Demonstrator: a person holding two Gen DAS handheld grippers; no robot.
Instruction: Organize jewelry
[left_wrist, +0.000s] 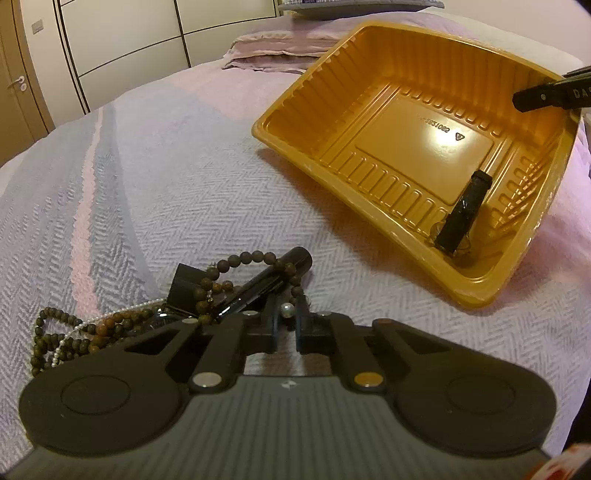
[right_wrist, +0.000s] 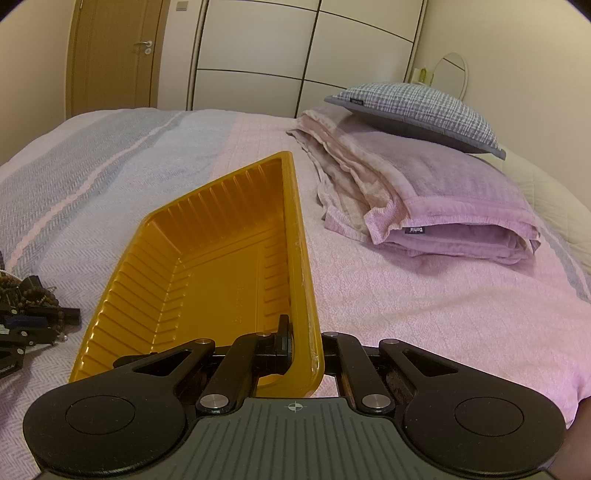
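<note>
beads: brown bead strand (left_wrist: 258, 258) looks floppy, tangle-prone; pinch one bead
left tongs (left_wrist: 286, 325): nearly closed, gripping nothing I can see
right tongs (right_wrist: 295, 343): clamped on orange tray (right_wrist: 306, 280) rim

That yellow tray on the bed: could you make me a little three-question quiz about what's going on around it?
1. True or false: the right claw grips the yellow tray's rim.
2. What already lies inside the tray?
3. The left claw hovers at: A) the pillow, B) the bead pile, C) the door.

Key: 1. True. 2. A dark cylinder. 3. B.
</note>
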